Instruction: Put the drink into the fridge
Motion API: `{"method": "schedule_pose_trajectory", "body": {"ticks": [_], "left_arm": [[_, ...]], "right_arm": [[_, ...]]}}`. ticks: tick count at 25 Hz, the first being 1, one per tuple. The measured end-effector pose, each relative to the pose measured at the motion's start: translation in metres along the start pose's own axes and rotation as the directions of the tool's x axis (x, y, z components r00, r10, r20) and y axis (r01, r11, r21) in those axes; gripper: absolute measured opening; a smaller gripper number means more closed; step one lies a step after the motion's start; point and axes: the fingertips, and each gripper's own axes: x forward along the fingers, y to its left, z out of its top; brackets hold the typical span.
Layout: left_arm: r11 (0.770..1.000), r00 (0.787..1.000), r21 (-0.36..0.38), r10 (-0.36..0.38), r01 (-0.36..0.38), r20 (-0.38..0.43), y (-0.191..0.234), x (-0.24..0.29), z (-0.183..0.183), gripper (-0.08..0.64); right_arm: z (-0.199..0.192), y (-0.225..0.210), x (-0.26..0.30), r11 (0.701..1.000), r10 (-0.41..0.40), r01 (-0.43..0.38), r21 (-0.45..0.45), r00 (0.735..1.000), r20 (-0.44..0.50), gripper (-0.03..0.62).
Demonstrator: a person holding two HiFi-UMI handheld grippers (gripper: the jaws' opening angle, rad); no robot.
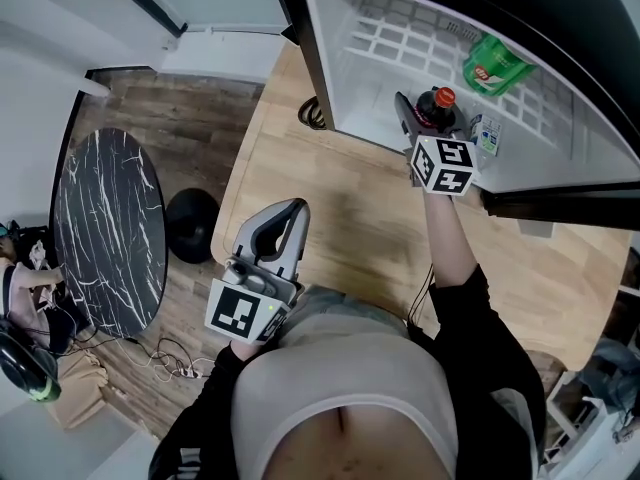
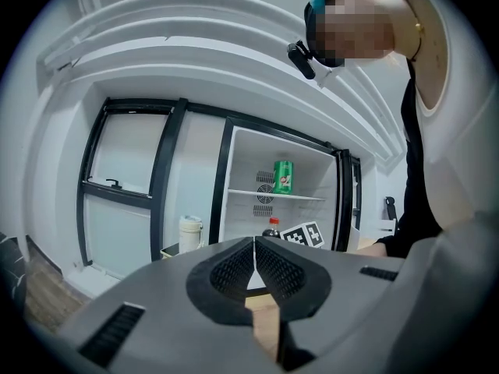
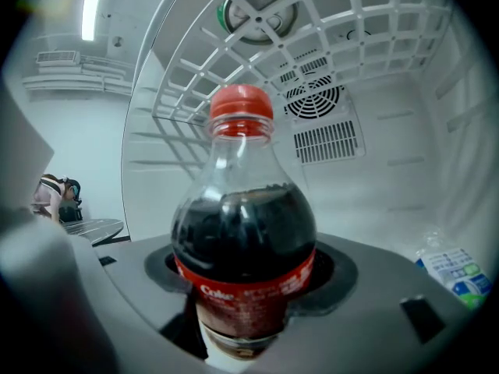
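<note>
A cola bottle (image 3: 243, 232) with a red cap and red label stands upright between the jaws of my right gripper (image 3: 245, 287), which is shut on it. In the head view the cola bottle (image 1: 437, 106) and right gripper (image 1: 430, 118) are at the mouth of the open white fridge (image 1: 360, 88), below its wire shelf (image 3: 374, 37). A green can (image 1: 492, 65) stands on that shelf. My left gripper (image 1: 283, 223) hangs shut and empty near my body, over the wooden floor; the left gripper (image 2: 254, 265) looks toward the fridge.
A small white-and-blue pack (image 3: 456, 275) lies at the fridge's lower right. The fridge door (image 1: 560, 206) stands open at right. A black marble round table (image 1: 105, 228) and a black stool (image 1: 190, 223) are at left. A white tumbler (image 2: 189, 233) stands left of the fridge.
</note>
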Motion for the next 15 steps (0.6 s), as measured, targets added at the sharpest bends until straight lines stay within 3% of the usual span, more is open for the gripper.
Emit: {"method": "schedule_pose_trajectory", "body": {"ticks": [15], "left_arm": [[1.000,0.999,0.015,-0.020,0.021,-0.043,0.000,0.025,-0.012,0.008]], "right_arm": [[-0.009,-0.010,0.016,1.000,-0.030,0.030,-0.009,0.999,-0.021,0.325]]}}
